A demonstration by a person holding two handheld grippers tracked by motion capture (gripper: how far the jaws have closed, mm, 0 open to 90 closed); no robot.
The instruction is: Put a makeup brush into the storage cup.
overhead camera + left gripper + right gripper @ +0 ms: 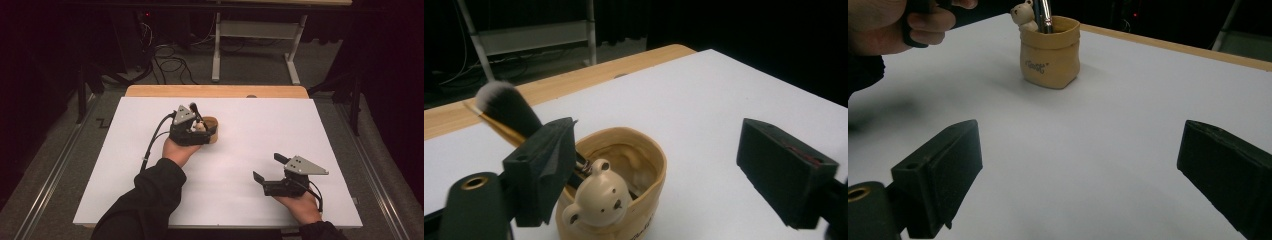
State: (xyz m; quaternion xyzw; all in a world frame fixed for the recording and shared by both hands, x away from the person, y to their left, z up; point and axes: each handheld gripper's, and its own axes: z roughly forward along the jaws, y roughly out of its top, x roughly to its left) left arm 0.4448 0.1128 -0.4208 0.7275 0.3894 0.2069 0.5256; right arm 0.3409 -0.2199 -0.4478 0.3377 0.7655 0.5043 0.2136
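**A:** ok starting at the left; our left gripper (196, 126) sits over the small tan sack-shaped ceramic pot with a little bear face on its rim (610, 192), roughly mid-table, a bit left of centre; we see the jaws spread wide in the left gripper view, with the pot between them.

**B:** yep, and the makeup brush with the fluffy black, white-tipped head and thin wooden handle (506, 106) is standing in that pot, leaning out over the rim; its handle runs close behind one jaw, whether it touches we can't tell; the pads aren't pressing on anything, so we're calling it let go.

**A:** agreed; pot stands upright on the white sheet covering the wooden table (250, 145); there's some lettering on its side in the right gripper view, too blurry to read.

**B:** moving right; our right gripper (267, 169) is low over the white sheet near the front right corner, well apart from the pot; jaws wide apart, with bare sheet between them; it points across toward the pot.
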